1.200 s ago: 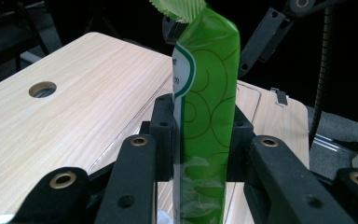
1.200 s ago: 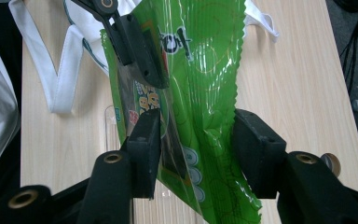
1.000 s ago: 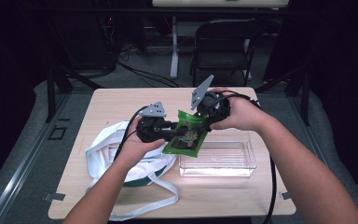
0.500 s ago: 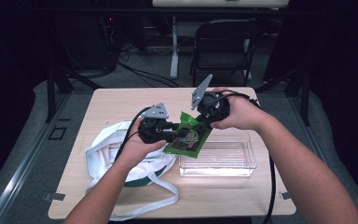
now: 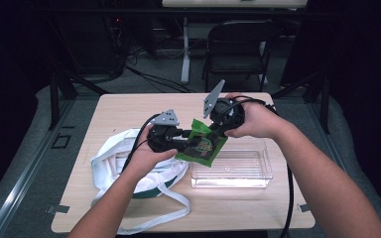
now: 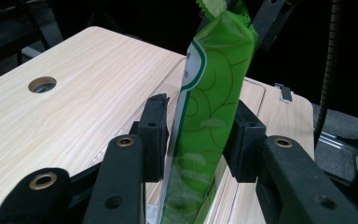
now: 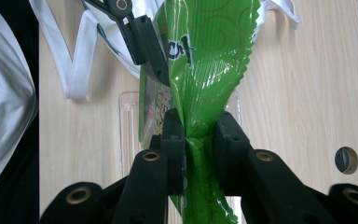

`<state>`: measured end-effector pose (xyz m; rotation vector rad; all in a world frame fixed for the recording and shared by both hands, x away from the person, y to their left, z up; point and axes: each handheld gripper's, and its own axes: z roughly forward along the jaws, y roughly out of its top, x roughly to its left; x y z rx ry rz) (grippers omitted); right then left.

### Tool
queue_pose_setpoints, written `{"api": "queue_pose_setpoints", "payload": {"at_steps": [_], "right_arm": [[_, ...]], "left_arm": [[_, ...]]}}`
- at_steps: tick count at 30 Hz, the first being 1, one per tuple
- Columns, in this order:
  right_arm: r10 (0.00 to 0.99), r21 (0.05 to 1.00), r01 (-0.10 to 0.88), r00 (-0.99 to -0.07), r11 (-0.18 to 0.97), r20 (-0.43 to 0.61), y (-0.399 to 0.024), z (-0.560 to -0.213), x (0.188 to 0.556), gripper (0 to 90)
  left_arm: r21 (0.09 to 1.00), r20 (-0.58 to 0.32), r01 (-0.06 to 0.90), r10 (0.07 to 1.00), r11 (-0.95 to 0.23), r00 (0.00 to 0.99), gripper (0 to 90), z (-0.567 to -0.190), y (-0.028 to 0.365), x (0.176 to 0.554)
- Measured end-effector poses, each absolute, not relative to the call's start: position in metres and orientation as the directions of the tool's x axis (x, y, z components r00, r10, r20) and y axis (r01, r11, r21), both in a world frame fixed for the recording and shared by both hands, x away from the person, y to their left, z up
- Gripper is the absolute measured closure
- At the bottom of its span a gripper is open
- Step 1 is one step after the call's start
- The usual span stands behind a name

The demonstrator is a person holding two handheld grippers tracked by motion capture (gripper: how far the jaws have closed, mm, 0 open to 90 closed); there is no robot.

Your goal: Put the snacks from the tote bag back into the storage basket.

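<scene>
On the wooden table (image 5: 119, 114), a crinkled green snack bag (image 5: 202, 146) hangs above the clear plastic tray (image 5: 230, 171), beside a white cloth bag (image 5: 114, 156). The right gripper (image 5: 213, 130) is clamped on its top seal. The left gripper (image 5: 186, 144), jaws just opening, straddles it loosely.

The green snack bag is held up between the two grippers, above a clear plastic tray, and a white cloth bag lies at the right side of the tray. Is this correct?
Not quite. The white cloth bag lies at the left side of the clear plastic tray, as the high view shows. The rest holds: the green snack bag is up between the left gripper and the right gripper, above the tray.
</scene>
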<state>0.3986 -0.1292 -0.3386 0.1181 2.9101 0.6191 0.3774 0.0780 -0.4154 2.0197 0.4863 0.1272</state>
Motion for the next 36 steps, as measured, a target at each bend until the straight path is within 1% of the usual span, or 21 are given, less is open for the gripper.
{"api": "queue_pose_setpoints", "payload": {"at_steps": [7,16,18,24,31,32,36], "right_arm": [[0.111,0.397,0.041,-0.982,0.917,-0.154,-0.13,-0.338,0.398,76.3],[0.116,0.373,0.044,-0.978,0.927,-0.173,-0.131,-0.335,0.398,76.3],[0.112,0.355,0.042,-0.977,0.934,-0.179,-0.132,-0.335,0.399,76.3],[0.122,0.348,0.052,-0.976,0.936,-0.182,-0.135,-0.336,0.401,76.2],[0.129,0.31,0.062,-0.972,0.949,-0.198,-0.14,-0.337,0.406,76.2],[0.136,0.32,0.069,-0.972,0.945,-0.193,-0.141,-0.338,0.406,76.2],[0.14,0.302,0.075,-0.97,0.95,-0.2,-0.144,-0.338,0.408,76.2]], "left_arm": [[0.867,-0.122,0.293,0.4,-0.402,0.908,61.2,-0.416,0.08,0.378],[0.868,-0.123,0.304,0.421,-0.394,0.899,56.2,-0.416,0.083,0.378],[0.867,-0.122,0.305,0.425,-0.394,0.897,56.2,-0.416,0.085,0.378],[0.868,-0.128,0.313,0.436,-0.385,0.891,56.0,-0.416,0.091,0.376],[0.87,-0.128,0.321,0.459,-0.374,0.879,56.1,-0.417,0.099,0.376],[0.869,-0.128,0.324,0.463,-0.373,0.877,56.1,-0.417,0.1,0.376],[0.864,-0.131,0.335,0.474,-0.375,0.871,56.1,-0.418,0.105,0.377]]}}
